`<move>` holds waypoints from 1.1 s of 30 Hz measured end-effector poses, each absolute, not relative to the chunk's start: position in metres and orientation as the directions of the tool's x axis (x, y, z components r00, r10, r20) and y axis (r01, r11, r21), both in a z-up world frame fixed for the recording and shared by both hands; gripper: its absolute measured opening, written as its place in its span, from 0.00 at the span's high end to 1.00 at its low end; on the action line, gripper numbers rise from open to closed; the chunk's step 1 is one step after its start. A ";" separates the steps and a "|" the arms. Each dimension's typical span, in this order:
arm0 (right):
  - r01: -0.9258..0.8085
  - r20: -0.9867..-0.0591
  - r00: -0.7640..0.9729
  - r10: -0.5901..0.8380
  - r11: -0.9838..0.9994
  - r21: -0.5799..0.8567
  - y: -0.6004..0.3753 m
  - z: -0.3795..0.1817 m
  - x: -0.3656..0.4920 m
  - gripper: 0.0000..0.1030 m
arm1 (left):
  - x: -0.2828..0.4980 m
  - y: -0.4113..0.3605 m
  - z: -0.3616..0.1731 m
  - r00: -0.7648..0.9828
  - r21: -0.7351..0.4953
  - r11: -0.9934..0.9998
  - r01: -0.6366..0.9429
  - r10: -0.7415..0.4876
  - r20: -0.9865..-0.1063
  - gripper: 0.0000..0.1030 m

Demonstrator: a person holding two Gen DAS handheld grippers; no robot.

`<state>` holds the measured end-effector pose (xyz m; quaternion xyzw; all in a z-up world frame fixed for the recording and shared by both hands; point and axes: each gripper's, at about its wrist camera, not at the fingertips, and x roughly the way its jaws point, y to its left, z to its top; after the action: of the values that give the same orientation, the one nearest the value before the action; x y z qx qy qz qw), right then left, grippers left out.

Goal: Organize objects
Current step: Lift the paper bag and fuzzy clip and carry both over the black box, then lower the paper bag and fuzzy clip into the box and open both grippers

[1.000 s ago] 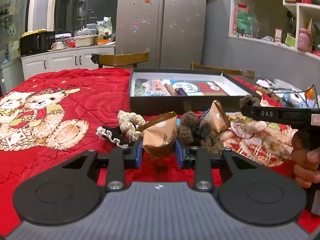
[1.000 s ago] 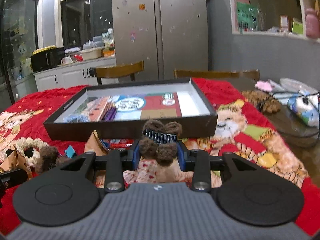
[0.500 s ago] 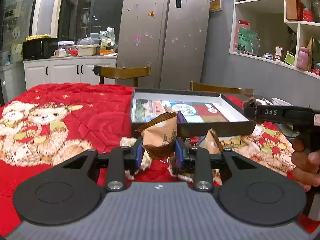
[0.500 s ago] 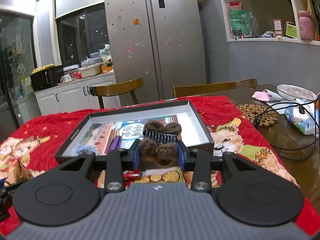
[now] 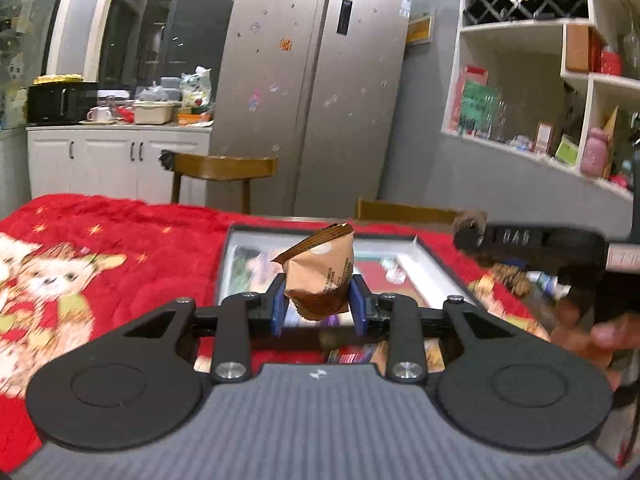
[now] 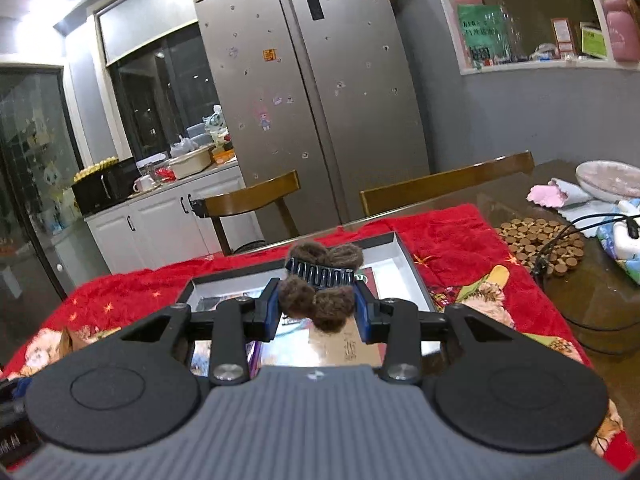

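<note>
My left gripper [image 5: 318, 308] is shut on a brown paper snack packet [image 5: 320, 272], held in the air just in front of the open black box [image 5: 226, 256]. My right gripper [image 6: 316, 310] is shut on a fuzzy brown hair claw clip [image 6: 320, 288], raised over the same black box [image 6: 416, 276], which holds printed items. In the left wrist view the right gripper's black body [image 5: 532, 246] and a hand [image 5: 600, 336] show at the right, with the clip's fuzz at its tip.
A red bear-print blanket [image 5: 100, 248] covers the table. Small packets [image 5: 352, 356] lie in front of the box. Wooden chairs [image 6: 256, 196] stand behind it. A round wooden trivet [image 6: 540, 244], cables, a bowl [image 6: 608, 174] and a pink cloth sit on the bare table to the right.
Both grippers have risen from the blanket with their loads and moved toward the box. The loose items on the blanket have dropped out of view below them.
</note>
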<state>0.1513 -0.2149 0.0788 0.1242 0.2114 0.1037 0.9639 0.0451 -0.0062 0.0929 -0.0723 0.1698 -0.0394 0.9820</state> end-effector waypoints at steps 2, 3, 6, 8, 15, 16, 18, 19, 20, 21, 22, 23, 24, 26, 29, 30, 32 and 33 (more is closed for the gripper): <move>-0.151 -0.390 0.882 0.266 0.941 0.303 -0.217 0.079 0.160 0.61 | 0.059 -0.008 0.103 0.939 -0.168 0.983 0.067 -0.119 -0.323 0.64; -0.155 -0.396 0.876 0.276 0.938 0.311 -0.217 0.079 0.166 0.61 | 0.065 -0.008 0.108 0.939 -0.178 0.981 0.071 -0.126 -0.321 0.64; -0.162 -0.410 0.862 0.300 0.927 0.338 -0.219 0.076 0.178 0.61 | 0.088 -0.013 0.119 0.929 -0.202 0.974 0.101 -0.165 -0.330 0.64; -0.157 -0.422 0.854 0.303 0.925 0.346 -0.219 0.074 0.187 0.61 | 0.103 -0.018 0.123 0.921 -0.204 0.972 0.119 -0.185 -0.342 0.64; -0.130 -0.464 0.826 0.320 0.909 0.395 -0.227 0.055 0.217 0.61 | 0.159 -0.036 0.114 0.882 -0.273 0.954 0.128 -0.235 -0.408 0.64; -0.124 -0.470 0.822 0.321 0.907 0.402 -0.227 0.051 0.221 0.61 | 0.167 -0.039 0.110 0.877 -0.281 0.952 0.121 -0.235 -0.419 0.64; -0.112 -0.484 0.815 0.318 0.906 0.407 -0.228 0.042 0.228 0.61 | 0.181 -0.046 0.101 0.865 -0.276 0.954 0.121 -0.237 -0.442 0.64; -0.107 -0.492 0.811 0.316 0.907 0.407 -0.228 0.038 0.231 0.61 | 0.185 -0.050 0.096 0.862 -0.271 0.955 0.118 -0.234 -0.450 0.64; -0.102 -0.498 0.808 0.316 0.906 0.410 -0.228 0.034 0.233 0.61 | 0.189 -0.055 0.090 0.859 -0.256 0.959 0.117 -0.228 -0.459 0.64; -0.099 -0.504 0.802 0.321 0.903 0.418 -0.228 0.030 0.235 0.61 | 0.191 -0.058 0.084 0.856 -0.239 0.963 0.120 -0.223 -0.466 0.64; -0.098 -0.511 0.794 0.331 0.898 0.429 -0.229 0.026 0.238 0.61 | 0.193 -0.061 0.078 0.855 -0.222 0.968 0.119 -0.213 -0.473 0.64; -0.096 -0.519 0.785 0.339 0.894 0.438 -0.229 0.022 0.241 0.61 | 0.195 -0.061 0.073 0.853 -0.210 0.971 0.116 -0.206 -0.479 0.64; -0.092 -0.526 0.778 0.344 0.890 0.446 -0.230 0.019 0.243 0.61 | 0.197 -0.063 0.068 0.849 -0.196 0.973 0.120 -0.203 -0.488 0.64; -0.079 -0.543 0.766 0.345 0.887 0.454 -0.230 0.013 0.247 0.61 | 0.202 -0.061 0.060 0.838 -0.185 0.974 0.127 -0.205 -0.506 0.64; -0.069 -0.579 0.744 0.334 0.900 0.430 -0.228 0.010 0.250 0.61 | 0.210 -0.055 0.051 0.820 -0.200 0.970 0.136 -0.224 -0.527 0.64; -0.069 -0.587 0.740 0.328 0.906 0.418 -0.226 0.010 0.250 0.61 | 0.213 -0.054 0.049 0.816 -0.198 0.970 0.138 -0.225 -0.533 0.64; -0.074 -0.596 0.738 0.315 0.917 0.393 -0.224 0.011 0.251 0.61 | 0.216 -0.052 0.045 0.811 -0.190 0.971 0.144 -0.226 -0.540 0.64; -0.079 -0.596 0.739 0.313 0.920 0.385 -0.223 0.011 0.251 0.61 | 0.217 -0.052 0.043 0.808 -0.186 0.972 0.145 -0.225 -0.544 0.64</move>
<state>0.2507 -0.2228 0.0109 0.1696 0.3450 0.1068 0.9170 0.2171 -0.0516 0.0435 -0.0676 0.2937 -0.0976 0.9485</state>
